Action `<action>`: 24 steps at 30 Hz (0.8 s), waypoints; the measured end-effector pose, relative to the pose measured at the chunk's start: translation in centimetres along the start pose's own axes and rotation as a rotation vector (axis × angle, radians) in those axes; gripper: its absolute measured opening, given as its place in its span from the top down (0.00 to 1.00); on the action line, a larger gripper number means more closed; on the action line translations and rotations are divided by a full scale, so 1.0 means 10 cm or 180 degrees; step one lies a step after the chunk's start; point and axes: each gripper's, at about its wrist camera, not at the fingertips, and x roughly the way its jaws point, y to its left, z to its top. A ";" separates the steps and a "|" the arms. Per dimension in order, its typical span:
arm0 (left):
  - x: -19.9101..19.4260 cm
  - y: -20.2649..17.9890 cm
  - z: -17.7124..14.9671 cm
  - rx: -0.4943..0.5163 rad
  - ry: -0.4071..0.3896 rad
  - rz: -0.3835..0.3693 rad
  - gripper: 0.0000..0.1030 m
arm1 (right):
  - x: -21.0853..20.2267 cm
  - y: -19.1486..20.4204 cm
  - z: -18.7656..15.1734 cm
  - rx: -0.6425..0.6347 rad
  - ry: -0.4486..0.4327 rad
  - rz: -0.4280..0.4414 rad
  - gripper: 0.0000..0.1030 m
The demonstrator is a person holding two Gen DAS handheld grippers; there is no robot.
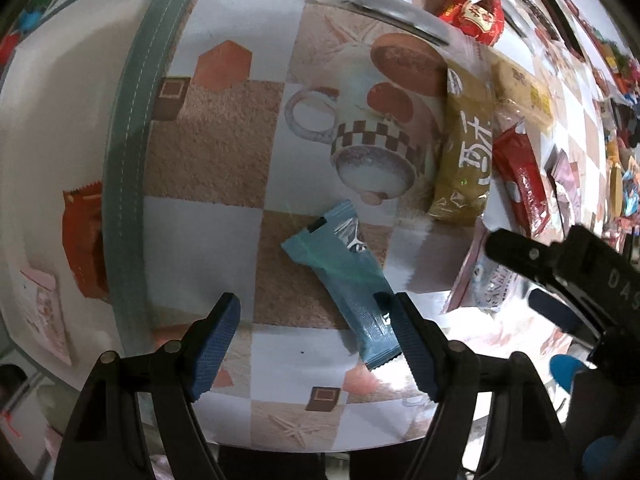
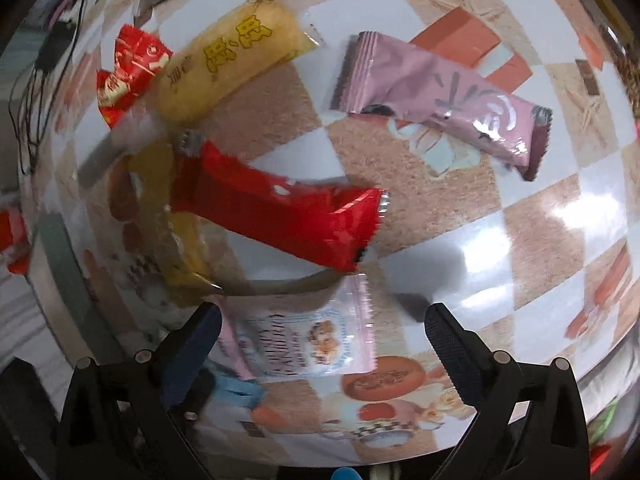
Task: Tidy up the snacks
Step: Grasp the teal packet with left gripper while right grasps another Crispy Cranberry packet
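My left gripper (image 1: 316, 320) is open above the table; a blue snack bar (image 1: 348, 276) lies between its fingers, its lower end against the right finger (image 1: 416, 344). My right gripper (image 2: 320, 328) is open over a pale pink biscuit packet (image 2: 312, 344). It shows in the left wrist view (image 1: 532, 276) at the right, over the same packet (image 1: 480, 276). A red bar (image 2: 280, 208), a pink bar (image 2: 440, 100), a yellow cake pack (image 2: 236, 56), a gold pack (image 1: 464, 148) and red candies (image 2: 128, 72) lie beyond.
The table has a checked oilcloth (image 1: 224, 152) with a grey-green border (image 1: 128, 160). An orange packet (image 1: 84, 240) and a pink packet (image 1: 44, 312) lie left of the border. More snacks crowd the far right (image 1: 612, 140). Black cables (image 2: 36, 92) lie at the left.
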 end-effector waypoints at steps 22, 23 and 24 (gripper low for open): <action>0.13 -0.22 0.04 0.0509 -0.0156 0.0453 0.19 | -0.09 0.15 -0.41 -0.1920 0.0045 -0.0454 0.01; 0.13 -0.17 0.04 0.0486 -0.0181 0.0468 0.18 | -0.07 0.19 -0.40 -0.1970 0.0044 -0.0474 0.01; 0.13 -0.13 0.05 0.0445 -0.0161 0.0429 0.16 | -0.05 0.20 -0.38 -0.2000 0.0053 -0.0498 0.01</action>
